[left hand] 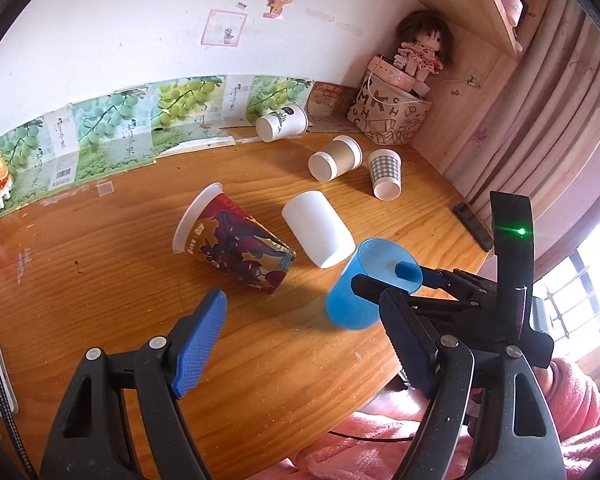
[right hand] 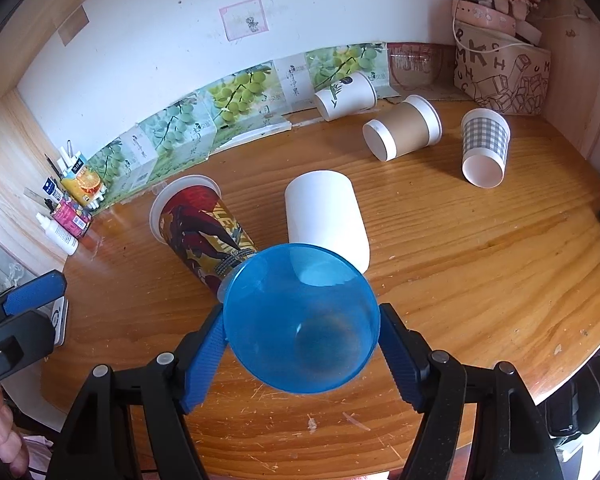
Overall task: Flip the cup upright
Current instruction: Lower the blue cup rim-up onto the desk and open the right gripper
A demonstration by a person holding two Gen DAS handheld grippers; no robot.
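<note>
Right gripper (right hand: pixel 302 354): its two blue-padded fingers (right hand: pixel 204 360) clamp the translucent blue cup (right hand: pixel 300 316) from both sides, mouth turned toward the wrist camera, base pointing away and down. In the left wrist view the same cup (left hand: pixel 360 288) hangs tilted just above the desk (left hand: pixel 100 280), near its front edge, one pad visible through the wall. Left gripper (left hand: pixel 308 344): fingers spread wide, nothing between them, held over the front edge beside the blue cup.

Just beyond the blue cup, at mid-desk, lie a plain white cup (right hand: pixel 326 216) and a red printed cup (right hand: pixel 200 228), both on their sides, side by side. Toward the back right corner lie three more on their sides: a brown-sleeved cup (right hand: pixel 402 132), a checked cup (right hand: pixel 484 148) and a white leaf-print cup (right hand: pixel 346 96) against the back edge. A lettered bag (right hand: pixel 500 76) occupies the back right corner; bottles and cartons (right hand: pixel 72 200) stand at the left edge.
</note>
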